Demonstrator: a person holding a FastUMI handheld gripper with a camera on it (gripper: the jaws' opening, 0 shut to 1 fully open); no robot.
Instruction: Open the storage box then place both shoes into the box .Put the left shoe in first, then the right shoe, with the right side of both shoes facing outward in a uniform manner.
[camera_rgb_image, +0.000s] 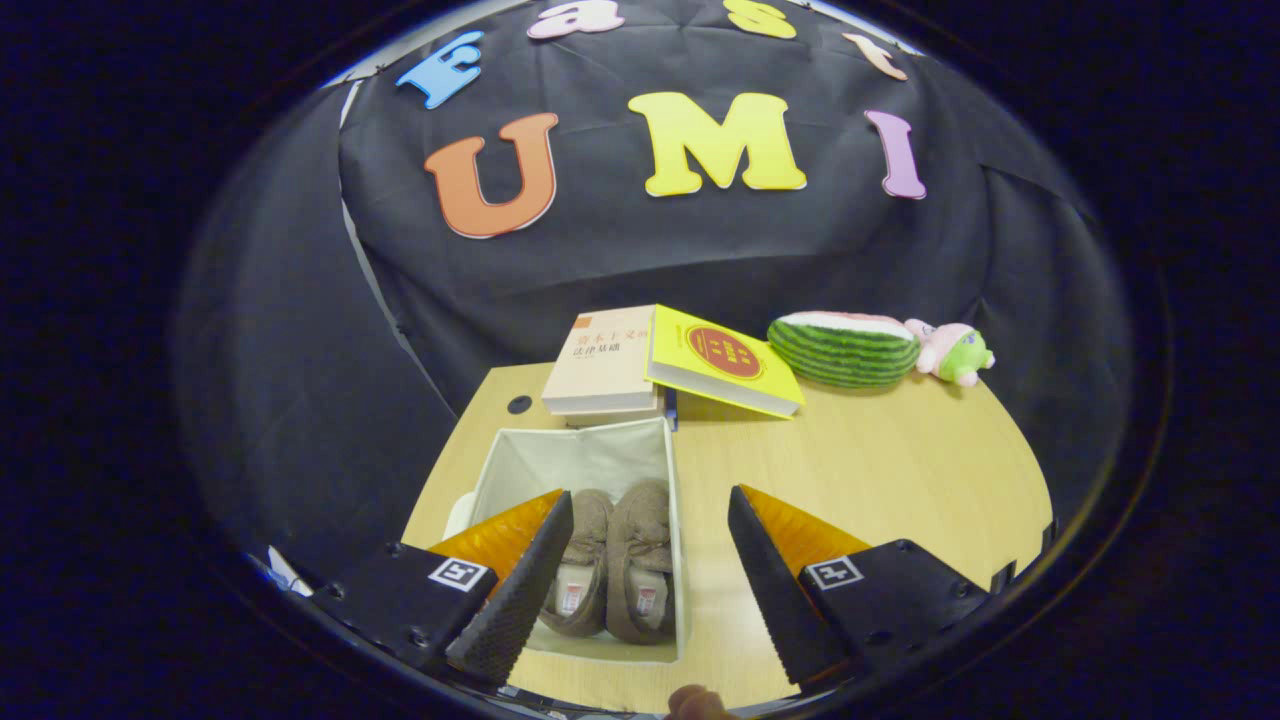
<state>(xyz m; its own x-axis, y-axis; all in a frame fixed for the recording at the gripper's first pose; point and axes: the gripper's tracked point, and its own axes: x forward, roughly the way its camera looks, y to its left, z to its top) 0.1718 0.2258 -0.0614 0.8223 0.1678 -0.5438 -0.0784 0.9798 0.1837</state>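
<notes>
The gripper (650, 575) hung with fingers spread and empty above the open storage box (520, 465); both shoes (610, 560) lay inside. Judged complete: withdrawal should run straight, clear of the box walls.

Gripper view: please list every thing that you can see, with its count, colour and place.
storage box: one, off-white, open, on the table between the fingers
shoes: two, brown, side by side inside the box
books: a beige one on a stack, a yellow one leaning on it, beyond the box
watermelon toy: one, green striped, right of the books
plush toy: one, pink and green, beside the watermelon
table: one, light wood
hand-held gripper: one, fingers open, holding nothing
</notes>
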